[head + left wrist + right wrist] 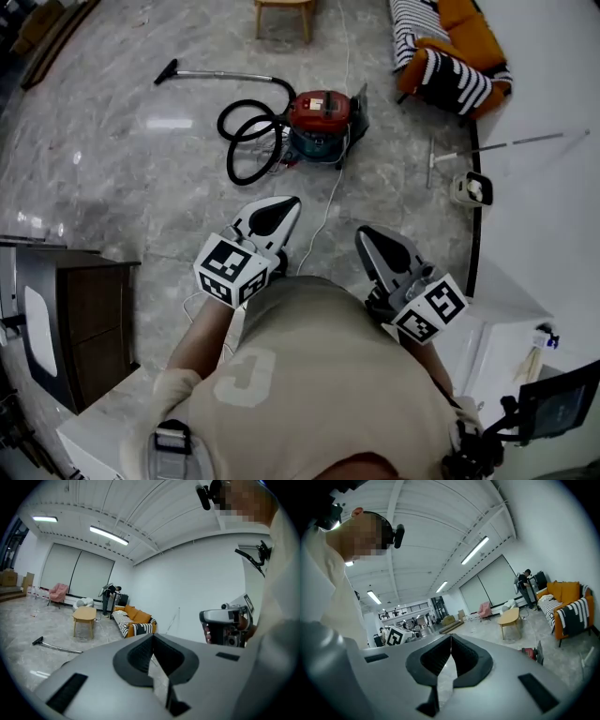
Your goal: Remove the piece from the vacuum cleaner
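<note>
Head view: the red vacuum cleaner (321, 120) sits on the floor (141, 169), well ahead of the left tool (279, 214) and right tool (373, 240).

Left gripper view: the left tool's jaws are pressed together with nothing between them.

Right gripper view: the right tool's jaws are together and empty, and the vacuum cleaner lies low to its right.

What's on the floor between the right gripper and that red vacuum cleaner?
In the head view, only bare floor and a thin white cord lie between the right gripper and the vacuum cleaner.
</note>
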`<state>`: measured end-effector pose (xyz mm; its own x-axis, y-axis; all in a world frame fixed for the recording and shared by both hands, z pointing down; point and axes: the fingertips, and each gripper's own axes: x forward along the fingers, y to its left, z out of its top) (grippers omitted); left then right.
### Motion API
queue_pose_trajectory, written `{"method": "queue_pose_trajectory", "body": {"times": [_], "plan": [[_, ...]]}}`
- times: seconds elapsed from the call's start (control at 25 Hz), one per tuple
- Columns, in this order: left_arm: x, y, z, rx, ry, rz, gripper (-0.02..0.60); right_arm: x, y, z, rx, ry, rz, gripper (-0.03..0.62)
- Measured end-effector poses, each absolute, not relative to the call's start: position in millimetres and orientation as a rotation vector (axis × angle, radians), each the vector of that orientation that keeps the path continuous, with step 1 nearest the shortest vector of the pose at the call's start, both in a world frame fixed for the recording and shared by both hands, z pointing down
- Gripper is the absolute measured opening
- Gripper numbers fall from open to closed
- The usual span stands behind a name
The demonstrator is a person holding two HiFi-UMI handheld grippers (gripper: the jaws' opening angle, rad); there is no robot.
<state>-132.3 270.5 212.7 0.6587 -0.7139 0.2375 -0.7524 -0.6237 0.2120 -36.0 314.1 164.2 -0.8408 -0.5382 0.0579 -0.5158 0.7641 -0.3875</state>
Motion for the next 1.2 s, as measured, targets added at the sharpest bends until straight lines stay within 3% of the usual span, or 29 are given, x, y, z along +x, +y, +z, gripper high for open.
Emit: {"method": "queue_pose_trajectory", "body": {"times": [0.48, 1.2], "plan": [[-188, 223, 190, 2.689, -1.068, 0.106, 0.003, -89, 266, 149, -1.083, 2.868, -0.584, 0.003], [-302, 259, 198, 2.552, -1.272, -0.051, 0.003, -232, 256, 164, -0.660, 3.155, -0.624, 0.002]]}}
